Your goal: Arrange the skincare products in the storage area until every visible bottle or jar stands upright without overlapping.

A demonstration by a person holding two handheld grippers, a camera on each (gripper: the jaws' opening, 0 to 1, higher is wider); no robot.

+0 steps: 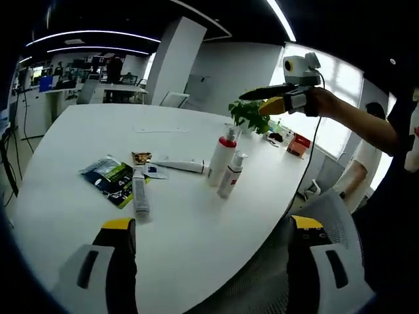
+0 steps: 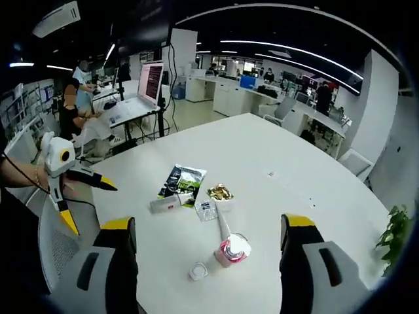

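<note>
- Left gripper (image 1: 209,261): jaws apart, holding nothing, above the white table (image 1: 85,131).
- Right gripper (image 2: 208,258): jaws apart, empty.
- Two bottles (image 1: 221,160) upright; tube (image 1: 140,193) lying at 9 o'clock of them.

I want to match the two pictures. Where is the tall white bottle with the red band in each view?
Left gripper view: the red-banded bottle stands upright right of centre on the white table, beside a smaller white bottle.
Right gripper view: it appears from above, low in the middle, between the right hand-held gripper jaws.
Shared landmark: the dark green packet lying flat on the table.
</note>
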